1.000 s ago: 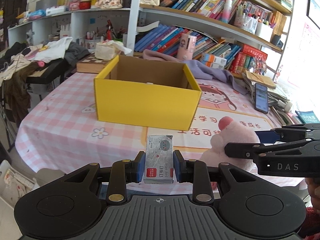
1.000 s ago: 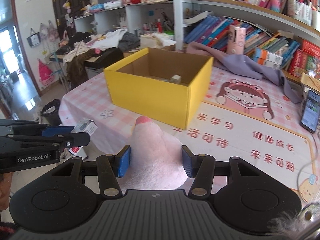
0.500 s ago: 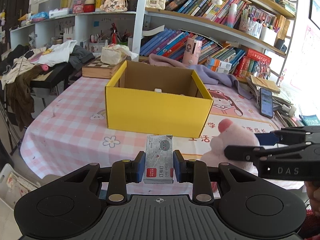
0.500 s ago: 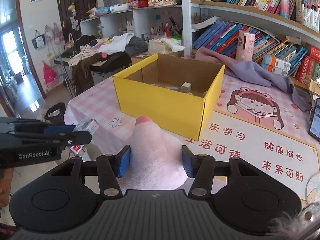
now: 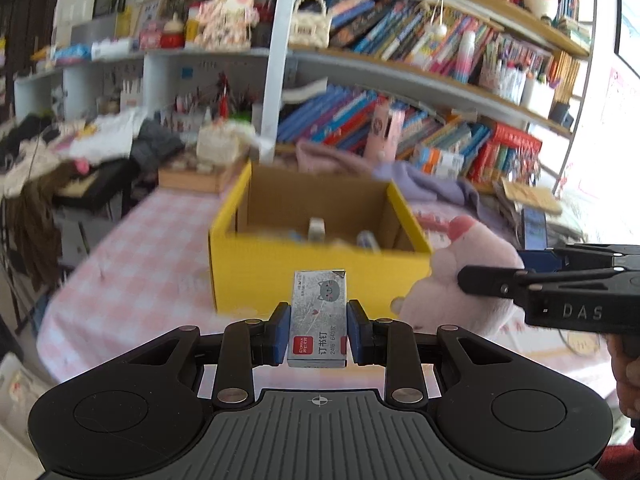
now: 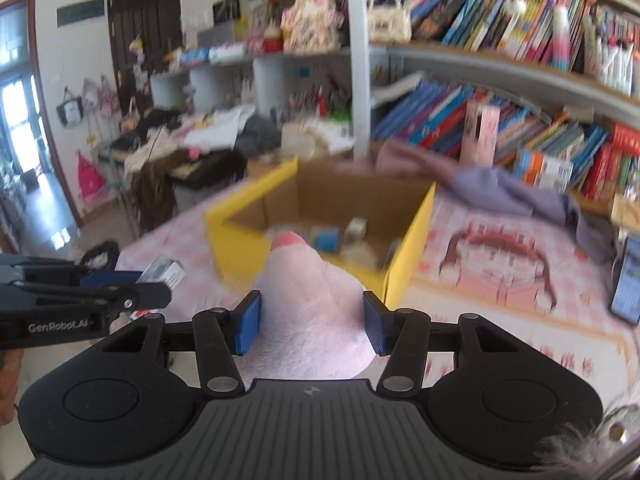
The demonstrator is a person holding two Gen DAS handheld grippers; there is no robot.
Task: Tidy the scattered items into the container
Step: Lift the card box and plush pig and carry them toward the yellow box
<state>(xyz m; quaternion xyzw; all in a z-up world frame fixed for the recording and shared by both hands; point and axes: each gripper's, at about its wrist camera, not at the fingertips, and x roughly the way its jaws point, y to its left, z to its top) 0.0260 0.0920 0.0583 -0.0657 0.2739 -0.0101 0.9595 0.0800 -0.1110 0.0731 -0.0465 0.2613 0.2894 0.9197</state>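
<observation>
My left gripper (image 5: 318,334) is shut on a small grey staple box (image 5: 318,316), held upright in the air in front of the yellow cardboard box (image 5: 320,276). My right gripper (image 6: 312,324) is shut on a pink plush pig (image 6: 310,312), also in the air before the yellow box (image 6: 404,256). In the left wrist view the pig (image 5: 468,288) and right gripper (image 5: 492,274) show at the right. In the right wrist view the left gripper (image 6: 158,284) and staple box (image 6: 164,272) show at the left. Small items lie inside the box.
The box stands on a pink checked tablecloth (image 5: 132,264). A purple cloth (image 6: 504,188) lies behind it and a phone (image 6: 628,280) at the right. Bookshelves (image 5: 420,80) stand behind the table, and a clothes-covered side table (image 5: 80,152) at the left.
Both grippers have risen and moved toward the yellow box with their loads; its inside now shows more. The background is motion-blurred.
</observation>
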